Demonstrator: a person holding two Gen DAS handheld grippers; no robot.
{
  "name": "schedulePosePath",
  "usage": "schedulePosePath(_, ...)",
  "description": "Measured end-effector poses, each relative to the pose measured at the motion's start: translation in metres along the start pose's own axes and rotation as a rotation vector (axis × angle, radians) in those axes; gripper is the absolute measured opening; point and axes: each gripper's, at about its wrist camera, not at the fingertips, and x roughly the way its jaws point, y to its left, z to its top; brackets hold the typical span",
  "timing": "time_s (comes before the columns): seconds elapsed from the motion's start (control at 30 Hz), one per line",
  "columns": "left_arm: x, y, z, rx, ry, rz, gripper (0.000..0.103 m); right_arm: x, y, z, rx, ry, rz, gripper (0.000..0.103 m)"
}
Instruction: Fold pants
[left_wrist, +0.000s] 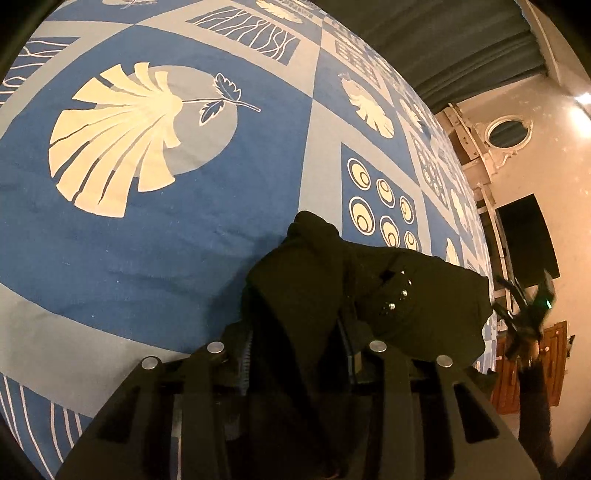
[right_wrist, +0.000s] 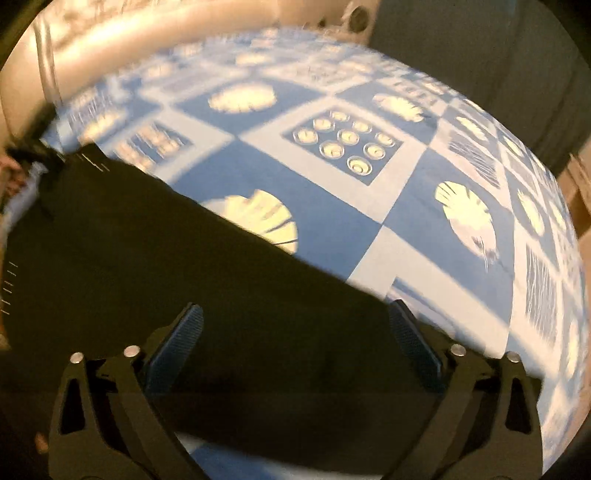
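The pants are black. In the left wrist view my left gripper (left_wrist: 299, 332) is shut on a bunched fold of the pants (left_wrist: 406, 291), which drapes over its fingers and hides the tips, above the blue patterned bedspread (left_wrist: 147, 221). In the right wrist view, which is blurred by motion, the pants (right_wrist: 166, 258) lie stretched from the left across the bedspread (right_wrist: 406, 206) and under my right gripper (right_wrist: 295, 325). That gripper is open, its fingers (right_wrist: 181, 343) spread wide just above the cloth. The right gripper also shows at the right edge of the left wrist view (left_wrist: 532, 314).
The bed's edge runs along the right in the left wrist view, with a pale wall (left_wrist: 554, 155), a dark screen (left_wrist: 528, 240) and a wooden cabinet (left_wrist: 532, 369) beyond it. A padded headboard (right_wrist: 92, 40) lies at the far left in the right wrist view.
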Motion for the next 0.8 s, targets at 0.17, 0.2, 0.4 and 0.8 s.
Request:
schedulePosePath(0.17,0.000,-0.001,-0.002,0.023,-0.004,0.003,0.036,0.048,0.011,0.018,-0.144,0.098,0.025,0.066)
schedulePosePath(0.2,0.001,-0.001,-0.001,0.025,-0.002,0.003,0.036,0.052,0.014,0.021,-0.177,0.081,0.024,0.067)
schedulePosePath(0.4,0.003,-0.007,0.003,0.049,-0.002,0.040,0.037,0.058,0.000,0.020,-0.046,0.121,0.169,0.026)
schedulePosePath(0.8,-0.022,-0.032,-0.002,0.099,-0.150,0.021,0.032,-0.064,0.045,-0.033,-0.037,-0.193,-0.102,0.008)
